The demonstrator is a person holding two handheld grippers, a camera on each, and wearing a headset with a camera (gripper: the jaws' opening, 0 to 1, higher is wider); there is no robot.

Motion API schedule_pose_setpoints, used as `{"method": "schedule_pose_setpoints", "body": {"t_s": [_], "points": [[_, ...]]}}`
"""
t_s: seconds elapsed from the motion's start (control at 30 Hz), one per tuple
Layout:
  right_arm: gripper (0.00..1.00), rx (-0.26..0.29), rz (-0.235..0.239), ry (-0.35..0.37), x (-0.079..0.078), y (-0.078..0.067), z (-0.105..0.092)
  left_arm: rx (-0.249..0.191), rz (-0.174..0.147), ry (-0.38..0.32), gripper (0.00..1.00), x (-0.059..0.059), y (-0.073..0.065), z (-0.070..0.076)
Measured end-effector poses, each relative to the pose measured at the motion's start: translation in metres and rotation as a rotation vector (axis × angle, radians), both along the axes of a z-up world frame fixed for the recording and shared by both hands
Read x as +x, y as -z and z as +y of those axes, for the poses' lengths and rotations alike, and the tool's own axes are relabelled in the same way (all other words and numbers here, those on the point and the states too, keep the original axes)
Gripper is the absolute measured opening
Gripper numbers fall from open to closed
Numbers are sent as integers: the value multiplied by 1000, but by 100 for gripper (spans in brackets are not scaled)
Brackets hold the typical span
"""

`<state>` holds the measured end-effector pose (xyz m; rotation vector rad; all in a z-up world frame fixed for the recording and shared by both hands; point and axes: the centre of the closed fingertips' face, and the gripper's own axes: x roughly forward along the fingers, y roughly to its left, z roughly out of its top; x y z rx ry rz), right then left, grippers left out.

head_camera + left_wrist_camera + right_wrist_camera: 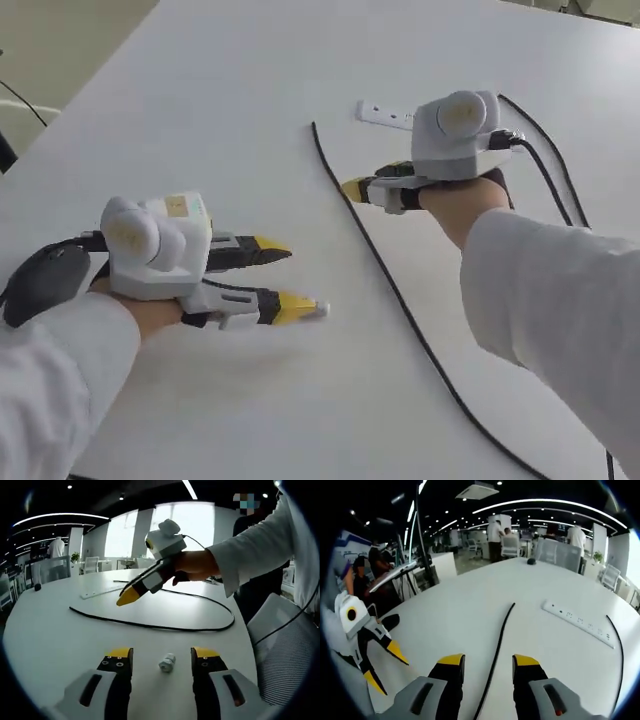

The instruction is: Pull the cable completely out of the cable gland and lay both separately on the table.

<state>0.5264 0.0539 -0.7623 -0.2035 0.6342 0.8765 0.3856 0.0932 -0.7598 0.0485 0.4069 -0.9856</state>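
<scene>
The cable is running off the head view's bottom edge, so its end is cut off. The small white cable gland is showing little detail. I am holding my left gripper low over the table with its jaws spread, and the gland is lying loose between them. My right gripper is also released, with the cable running between its parted jaws.

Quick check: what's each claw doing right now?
Left claw: open, cable gland lying loose between its jaws.
Right claw: open, cable running between its jaws, ungripped.
</scene>
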Motion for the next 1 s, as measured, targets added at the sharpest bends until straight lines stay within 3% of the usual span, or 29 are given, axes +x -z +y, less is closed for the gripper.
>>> {"method": "schedule_pose_setpoints", "body": {"t_s": [0.33,0.5,0.57,0.8,0.9,1.0], "points": [[44,41,-8,12,-56,-13,-23,-5,-13,-26,52,-14,-18,5],[50,67,-36,8,-88,-29,-33,-1,-14,-40,55,-25,-26,9],[53,70,-42,13,-100,-35,-38,12,-29,-46,54,-31,-30,10],[61,94,-74,15,-141,-52,-53,5,-23,-86,60,-49,-42,17],[64,90,-83,17,-159,-53,-62,-8,-20,-109,63,-58,-49,21],[67,78,-84,23,-176,-52,-72,12,-27,-136,62,-65,-52,28]]}}
